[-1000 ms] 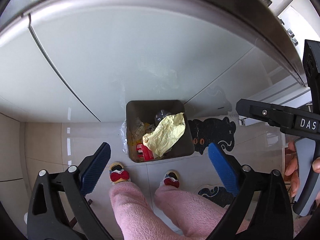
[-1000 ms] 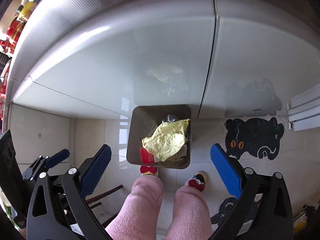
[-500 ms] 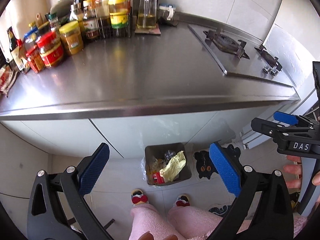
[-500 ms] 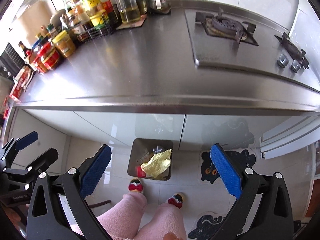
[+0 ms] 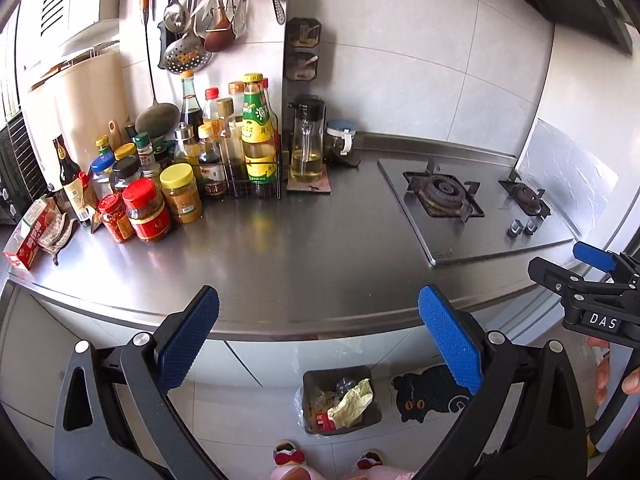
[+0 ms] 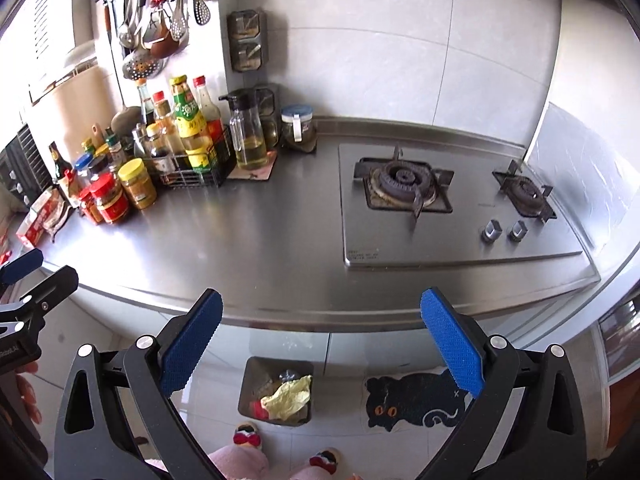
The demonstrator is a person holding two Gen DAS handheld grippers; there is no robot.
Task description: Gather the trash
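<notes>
Hovering over the counter edge [image 5: 304,332], left gripper [image 5: 320,344] and right gripper [image 6: 324,344] both spread wide, empty.

You can read little here. On the right gripper [image 5: 592,280], at your three o'clock in the left wrist view, a white tag reads "DAS". On the left gripper [image 6: 24,292], at nine o'clock in the right wrist view, small white lettering sits at the frame edge, too cut off to read. The green bottle [image 5: 259,136] at eleven o'clock carries a yellow label with print too small to make out. The hob [image 6: 460,216] bears fine print on its front left corner, also unreadable.
</notes>
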